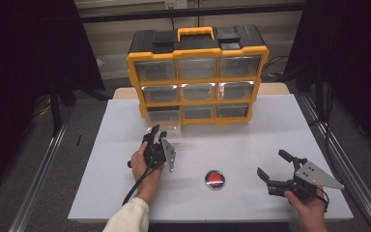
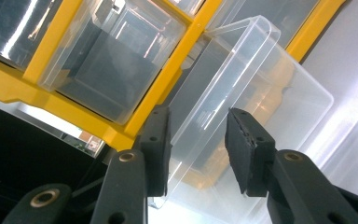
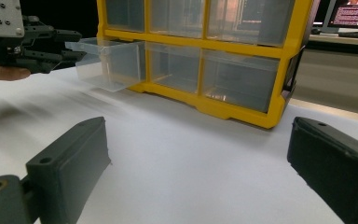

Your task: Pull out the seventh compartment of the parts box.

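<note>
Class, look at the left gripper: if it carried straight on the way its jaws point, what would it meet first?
Most likely the clear plastic drawer, pulled out of the yellow-framed organiser cabinet. The left gripper has its jaws either side of the drawer's front lip, apparently not pressing it.

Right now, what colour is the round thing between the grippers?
Red with a silvery rim: the round disc, best in the high view.

Light: dim room, bright white table (image 1: 251, 145)
Glare: sheen on clear drawer (image 2: 261, 93)
Blur: smeared table in right gripper view
</note>
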